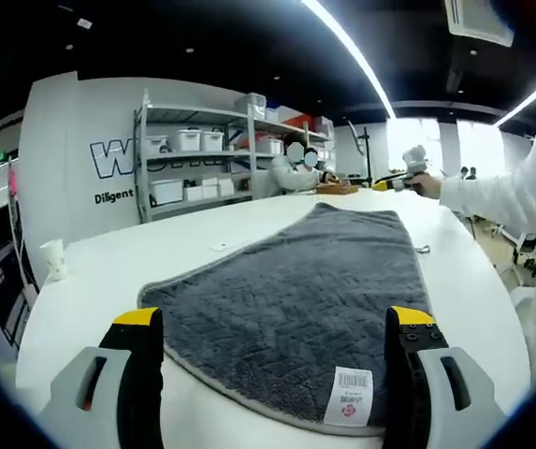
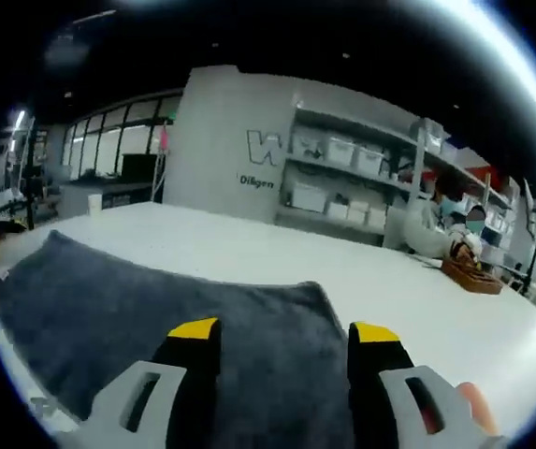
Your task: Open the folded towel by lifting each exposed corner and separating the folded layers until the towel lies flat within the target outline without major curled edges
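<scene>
In the left gripper view, the left hand-held gripper [image 1: 277,327] hovers with its jaws spread wide and nothing between them, just above the near hem of the grey towel [image 1: 296,281], which lies spread on the white table [image 1: 108,271] and stretches away ahead; a white label [image 1: 350,397] sits at the hem by the right jaw. In the right gripper view, the right hand-held gripper [image 2: 284,339] is likewise open and empty, its yellow-tipped jaws over the towel [image 2: 108,309], whose far edge lies just ahead.
</scene>
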